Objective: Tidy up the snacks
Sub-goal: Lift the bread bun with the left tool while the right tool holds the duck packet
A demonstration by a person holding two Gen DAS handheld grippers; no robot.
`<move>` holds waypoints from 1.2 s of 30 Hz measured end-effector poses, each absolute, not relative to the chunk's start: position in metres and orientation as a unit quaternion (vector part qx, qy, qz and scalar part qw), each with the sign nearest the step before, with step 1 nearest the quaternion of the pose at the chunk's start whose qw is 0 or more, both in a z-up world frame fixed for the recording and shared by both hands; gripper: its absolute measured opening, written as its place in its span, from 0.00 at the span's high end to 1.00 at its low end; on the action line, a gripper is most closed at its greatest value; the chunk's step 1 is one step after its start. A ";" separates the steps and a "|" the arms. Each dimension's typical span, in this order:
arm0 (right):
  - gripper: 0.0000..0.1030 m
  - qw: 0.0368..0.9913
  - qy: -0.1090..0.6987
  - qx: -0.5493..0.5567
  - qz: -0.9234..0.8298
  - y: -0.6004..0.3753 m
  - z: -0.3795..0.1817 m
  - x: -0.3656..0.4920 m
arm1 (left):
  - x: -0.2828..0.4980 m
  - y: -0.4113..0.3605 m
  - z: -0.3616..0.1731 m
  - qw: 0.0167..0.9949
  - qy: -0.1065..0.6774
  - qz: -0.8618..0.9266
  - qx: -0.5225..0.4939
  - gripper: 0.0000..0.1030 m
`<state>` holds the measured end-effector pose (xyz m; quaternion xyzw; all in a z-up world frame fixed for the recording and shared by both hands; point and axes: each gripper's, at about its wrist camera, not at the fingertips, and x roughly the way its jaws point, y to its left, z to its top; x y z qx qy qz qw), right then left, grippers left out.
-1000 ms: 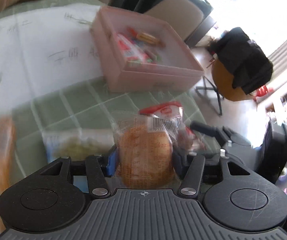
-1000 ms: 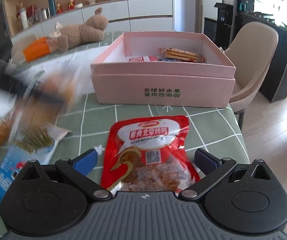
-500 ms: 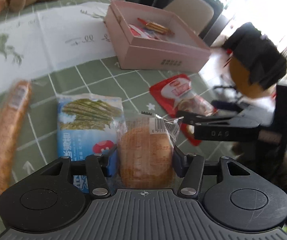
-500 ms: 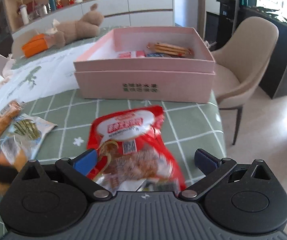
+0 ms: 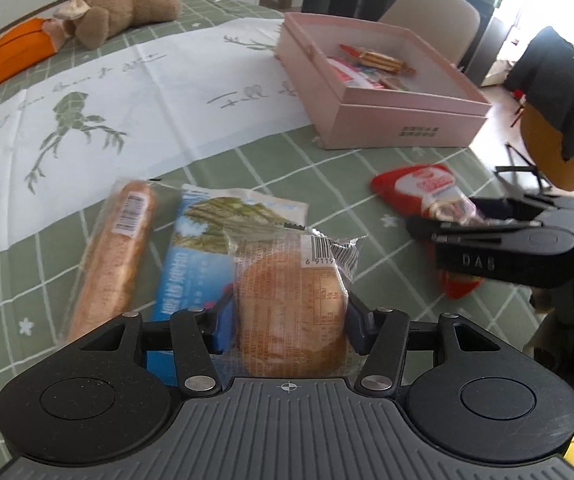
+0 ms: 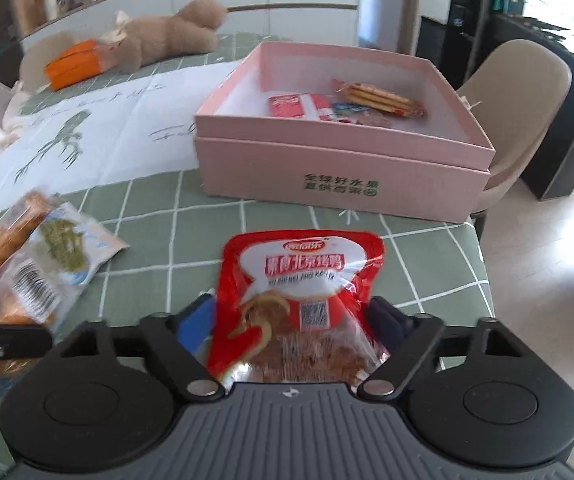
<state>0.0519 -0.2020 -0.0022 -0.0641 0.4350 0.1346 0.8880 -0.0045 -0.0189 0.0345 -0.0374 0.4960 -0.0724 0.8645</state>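
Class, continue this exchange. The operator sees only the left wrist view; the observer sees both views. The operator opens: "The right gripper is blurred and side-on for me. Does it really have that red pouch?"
Observer: Yes. In the right wrist view the right gripper has the red pouch between its blue pads. The jaws have just been closing, and both pads press on the pouch's sides.
Operator: Where does the box sit from there?
Observer: The pink box is straight ahead, with its green-printed wall facing the gripper.
Operator: Which face of the pouch is up?
Observer: The printed front, with a square code near the pads.
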 end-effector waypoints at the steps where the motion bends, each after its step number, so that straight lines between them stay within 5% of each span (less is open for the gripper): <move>1: 0.37 0.885 0.440 -0.066 0.134 -0.205 -0.001 0.050 | -0.004 -0.022 0.036 0.865 0.493 -0.080 -0.040 0.43; 13: 0.36 0.891 0.442 -0.047 0.091 -0.242 -0.002 0.029 | 0.002 -0.055 0.023 0.845 0.519 -0.129 -0.011 0.43; 21: 0.08 0.891 0.442 -0.043 0.092 -0.237 -0.010 0.032 | 0.003 -0.032 0.020 0.851 0.518 -0.088 0.005 0.42; 25: 0.03 0.892 0.440 -0.044 0.097 -0.231 -0.013 0.034 | 0.002 -0.036 0.021 0.851 0.518 -0.088 0.013 0.42; 29: 0.22 0.886 0.447 -0.046 0.113 -0.228 -0.004 0.034 | 0.002 -0.042 0.021 0.849 0.519 -0.096 0.016 0.41; 30: 0.40 0.887 0.446 -0.046 0.111 -0.229 -0.002 0.033 | 0.003 -0.042 0.021 0.848 0.520 -0.097 0.015 0.41; 36: 0.40 0.887 0.445 -0.032 0.121 -0.239 0.016 0.023 | 0.004 -0.045 0.024 0.840 0.528 -0.125 0.000 0.43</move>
